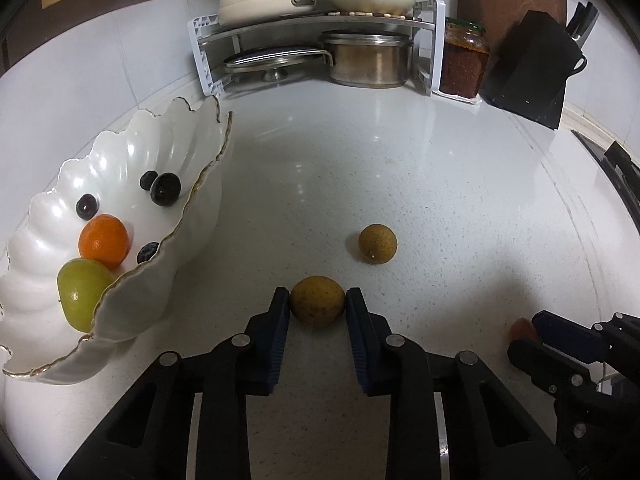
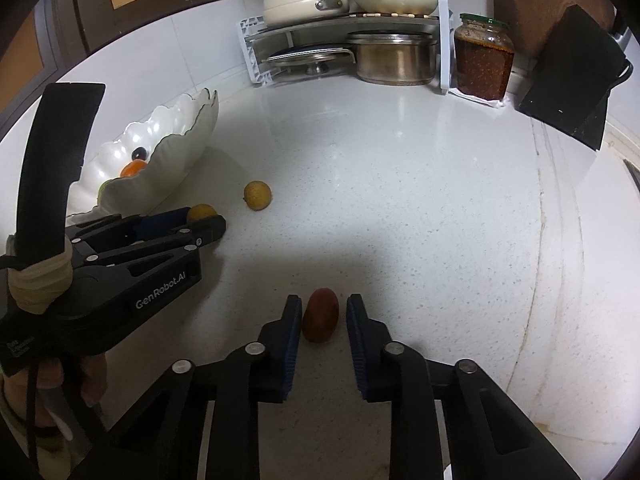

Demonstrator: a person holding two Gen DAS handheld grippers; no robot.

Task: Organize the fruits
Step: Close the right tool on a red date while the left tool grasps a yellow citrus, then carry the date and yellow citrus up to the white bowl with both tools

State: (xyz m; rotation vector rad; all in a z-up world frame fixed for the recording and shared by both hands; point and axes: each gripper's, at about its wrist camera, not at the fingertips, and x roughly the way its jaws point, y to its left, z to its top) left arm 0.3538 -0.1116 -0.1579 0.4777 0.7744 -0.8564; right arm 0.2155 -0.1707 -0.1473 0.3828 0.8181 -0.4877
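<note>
The left claw [image 1: 318, 304] is nearest in its own view: two black arms with ribbed blue pads, and these pads press on both sides of a round, dull yellow-brown fruit [image 1: 317, 301] that sits on the bench [image 1: 440, 200]. A second fruit of the same kind [image 1: 377, 245], small and rough-skinned, lies a little beyond it, apart from the claw.

In the right wrist view the right claw [image 2: 321, 316] stands around a reddish-brown oval fruit [image 2: 320, 315] on the bench. A narrow gap seems to show on each side of it, so by sight alone I cannot say if the pads touch it; the jaws are closed about as far as they go.

The bench is white stone with fine speckles and it shines. At the left stands a white glossy bowl [image 1: 192, 216] with a wavy, gold-edged rim. It holds an orange [image 1: 104, 241], a green grape-like fruit [image 1: 82, 294] partly hidden by the rim, and some dark round berries [image 1: 165, 189].

At the back a white corner rack [image 1: 434, 44] carries a steel pot [image 1: 370, 60], a flat lid and cream-coloured cookware on top, cut off by the picture edge. Beside it stands a glass jar [image 1: 464, 62] with red-brown paste, then a black knife block [image 1: 528, 68].

In the right wrist view a hand [image 2: 60, 392] holds the left claw's handle, partly out of frame.
</note>
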